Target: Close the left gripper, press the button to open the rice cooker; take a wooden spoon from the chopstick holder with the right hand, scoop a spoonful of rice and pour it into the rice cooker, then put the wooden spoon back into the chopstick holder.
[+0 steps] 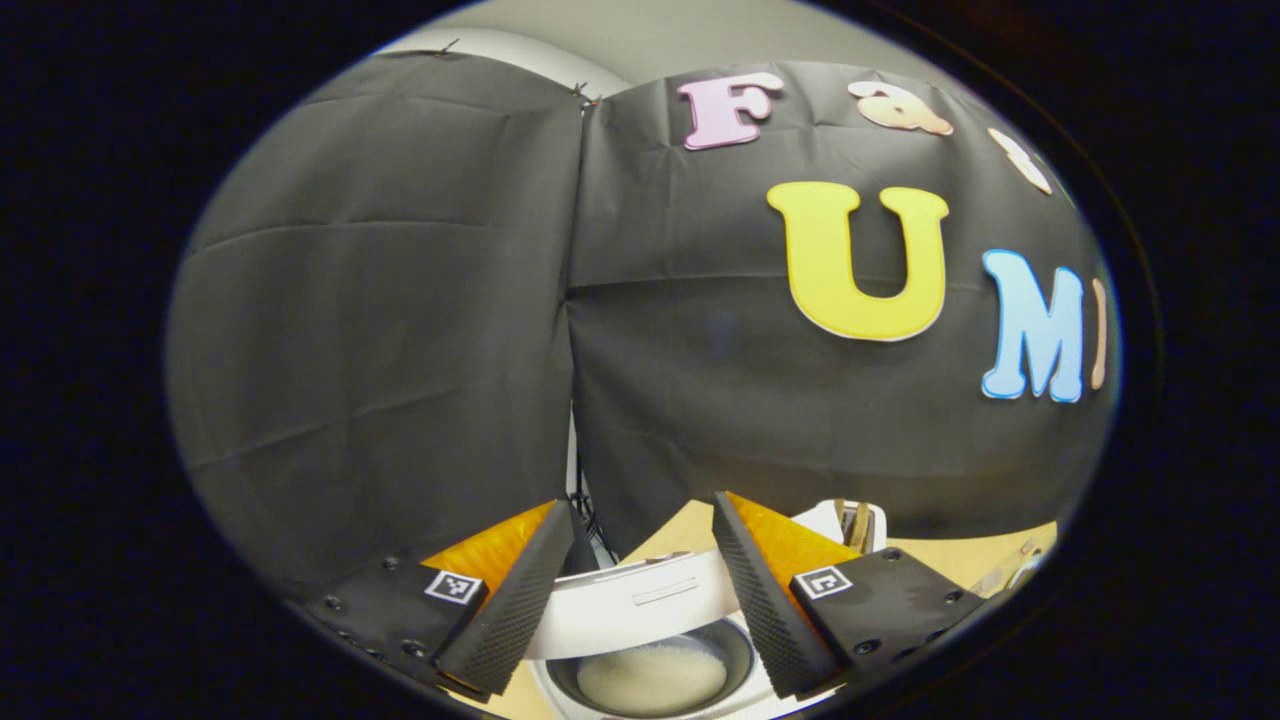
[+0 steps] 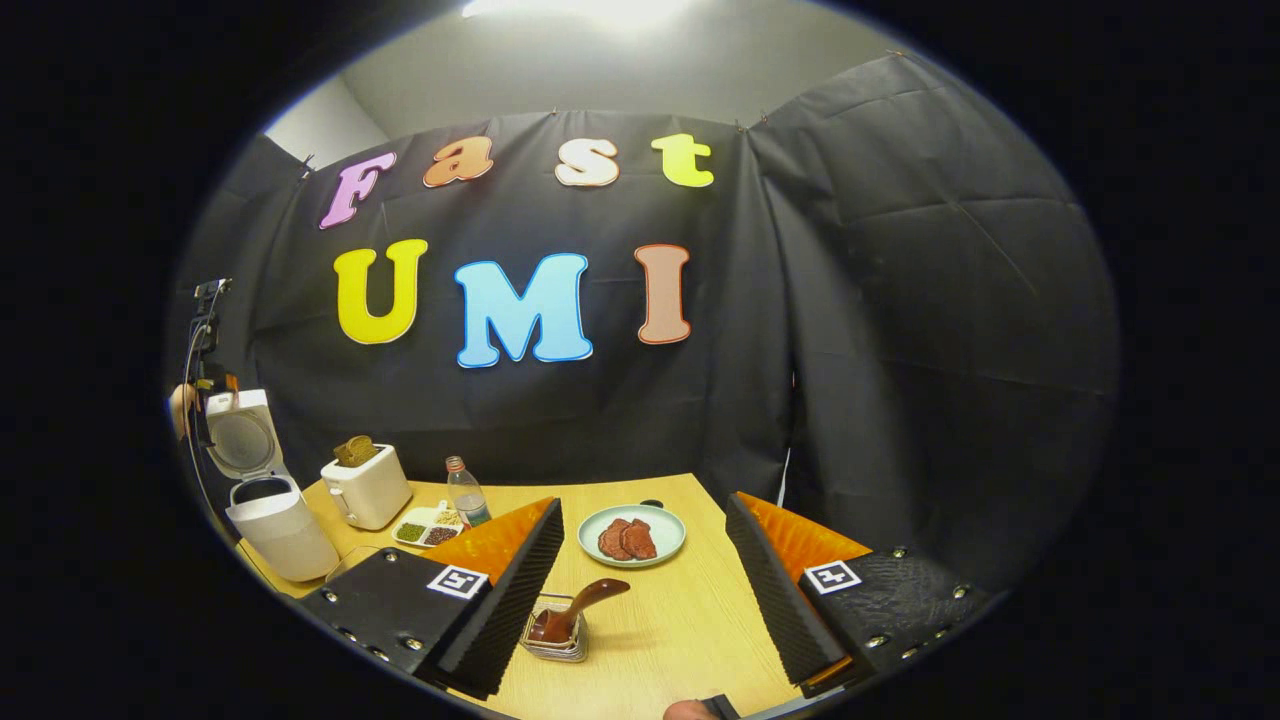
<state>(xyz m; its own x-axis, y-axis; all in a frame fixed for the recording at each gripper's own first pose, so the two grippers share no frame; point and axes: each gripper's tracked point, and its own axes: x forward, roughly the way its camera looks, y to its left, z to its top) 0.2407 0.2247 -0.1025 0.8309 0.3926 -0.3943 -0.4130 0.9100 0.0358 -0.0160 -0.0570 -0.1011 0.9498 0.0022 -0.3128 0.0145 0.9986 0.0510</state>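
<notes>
Wooden table, toaster, meat plate, spoon in holder, both jaws apart.

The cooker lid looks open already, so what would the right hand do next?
Probably lower the open right tongs onto the wooden spoon, standing in its holder just ahead. The rice cooker has its lid up, and nothing is held yet.

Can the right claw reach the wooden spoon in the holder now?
Probably yes. The right claw is open, and the wooden spoon stands in the chopstick holder just ahead between its fingers, nothing blocking.
</notes>
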